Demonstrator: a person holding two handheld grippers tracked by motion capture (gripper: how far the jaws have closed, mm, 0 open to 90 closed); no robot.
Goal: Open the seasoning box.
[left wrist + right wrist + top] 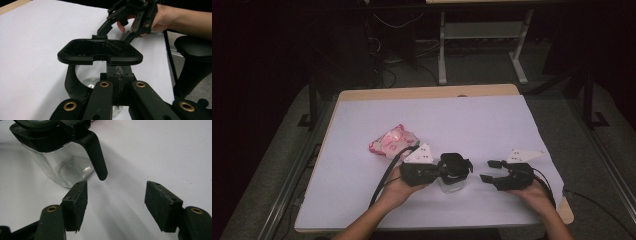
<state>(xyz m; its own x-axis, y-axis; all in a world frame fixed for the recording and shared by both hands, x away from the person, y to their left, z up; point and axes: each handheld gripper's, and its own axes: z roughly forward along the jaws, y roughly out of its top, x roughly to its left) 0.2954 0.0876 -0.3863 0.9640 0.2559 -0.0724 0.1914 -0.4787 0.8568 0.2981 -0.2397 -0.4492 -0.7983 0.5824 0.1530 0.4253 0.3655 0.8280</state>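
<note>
High view: left gripper point(451, 169) sits at the near middle of the white-covered table point(362, 200), its jaws closed around the black lid point(456, 164) of a small clear glass jar point(451, 184) that stands upright on the cloth. Right gripper point(493, 171) is just to the jar's right, apart from it, jaws spread with nothing between them. A pink and white crumpled wrapper point(393, 141) lies on the cloth to the upper left of the left gripper, near but not touching. Both hands come in from the bottom edge; left hand point(399, 189), right hand point(534, 192). Left gripper view: the jaws are clamped onto the jar at the lid level; the flat black lid point(100, 51) sits right ahead of them, clear glass point(87, 75) below it. Right gripper point(130, 25) and its hand show farther off, jaws apart. Right gripper view: two black pads point(78, 200) stand wide apart over bare cloth, holding nothing. The jar point(62, 165) is upper left, just beyond the left pad, not touching; a black handle-like tab point(96, 157) hangs down from its lid.
</note>
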